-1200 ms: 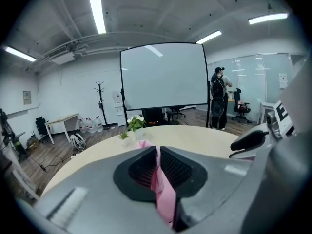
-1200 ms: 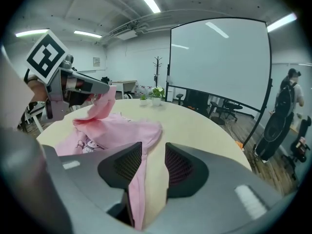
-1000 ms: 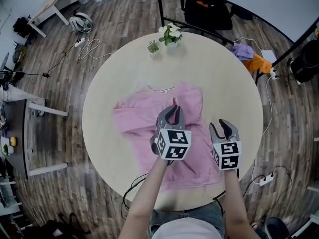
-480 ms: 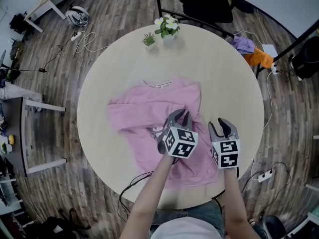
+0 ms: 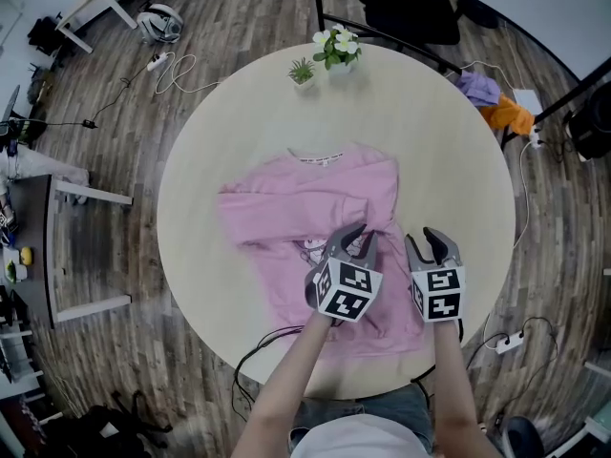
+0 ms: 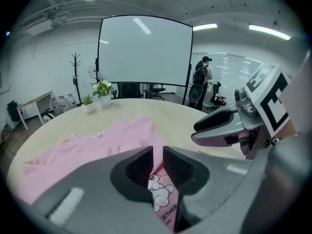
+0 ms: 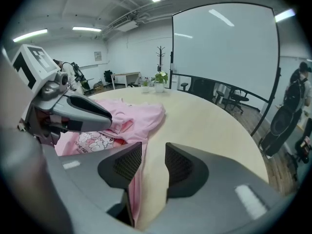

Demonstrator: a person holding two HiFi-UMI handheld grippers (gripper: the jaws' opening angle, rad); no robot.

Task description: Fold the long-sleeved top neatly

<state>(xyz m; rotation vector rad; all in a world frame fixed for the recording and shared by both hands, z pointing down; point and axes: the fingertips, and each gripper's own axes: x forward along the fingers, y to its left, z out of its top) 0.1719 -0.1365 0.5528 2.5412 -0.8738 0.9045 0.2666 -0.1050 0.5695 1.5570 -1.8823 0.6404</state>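
On the round surface (image 5: 239, 103), a pink long-sleeved top (image 5: 286, 208) lies spread across the middle, collar toward the far rim, as the fold moves on. Within the last second the left tongs (image 5: 361, 235), clamped on a strip of the top's pink cloth, have sunk and drawn back from the surface's middle toward its near rim. This lays that cloth, apparently the right-hand sleeve, down over the front. The right tongs (image 5: 423, 241) hang nearer the surface's right rim, jaws apart over the top's side edge and pressing on nothing; they have hardly shifted. The other sleeve still reaches toward the left rim, so that fold looks yet to come. A cartoon print (image 5: 307, 249) shows near mid-surface.
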